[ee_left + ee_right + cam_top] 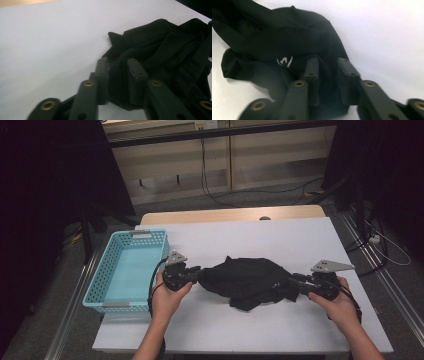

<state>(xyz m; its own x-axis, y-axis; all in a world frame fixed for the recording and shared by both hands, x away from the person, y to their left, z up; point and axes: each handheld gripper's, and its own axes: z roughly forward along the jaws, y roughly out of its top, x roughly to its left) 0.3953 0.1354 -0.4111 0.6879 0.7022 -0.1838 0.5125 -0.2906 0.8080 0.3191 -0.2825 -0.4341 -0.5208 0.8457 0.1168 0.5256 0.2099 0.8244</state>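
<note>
A crumpled black garment (245,277) lies in the middle of the white table (260,237). My left gripper (199,272), held in a hand, is at the garment's left edge. In the left gripper view its jaws (117,65) stand apart, with a fold of the black cloth (162,45) lying loosely between them. My right gripper (295,281) is at the garment's right edge. Its jaws (328,65) are likewise parted around slack cloth (287,37), beside a small white logo (284,61).
A light blue perforated basket (100,270) with nothing in it stands at the table's left side, close to my left hand. Bare white tabletop lies behind and in front of the garment. Beyond the far edge are a wooden strip, cables and dark floor.
</note>
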